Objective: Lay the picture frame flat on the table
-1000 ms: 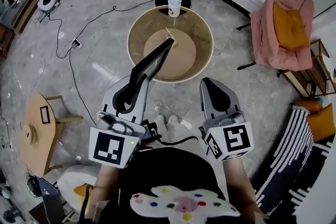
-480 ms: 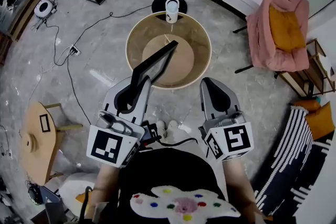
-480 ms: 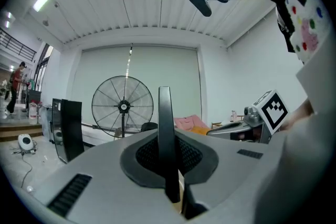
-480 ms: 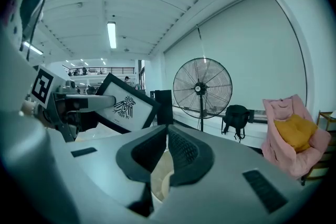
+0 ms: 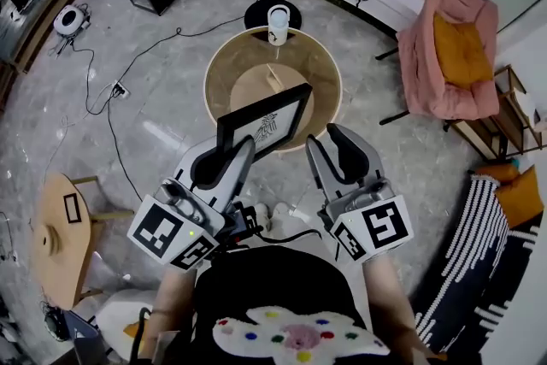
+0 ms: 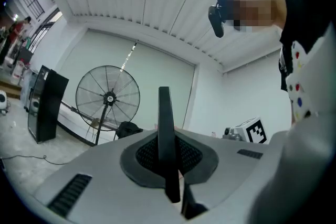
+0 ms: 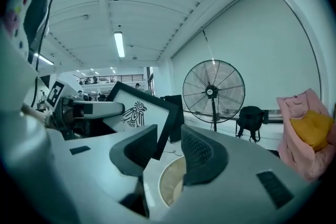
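Round tan wooden surface [image 5: 214, 57] on grey stone floor [image 5: 162, 90]. Above the surface, a black-framed bird picture [image 5: 265, 124] is clamped in the left tongs [image 5: 242, 148]. The right tongs [image 5: 329, 139] are opening beside the picture, gripping nothing.

An open studio hall: stone floor [image 5: 410, 158], trailing cables [image 5: 120, 90], big pedestal fan [image 7: 212, 92], strip-lit ceiling [image 7: 157, 13].
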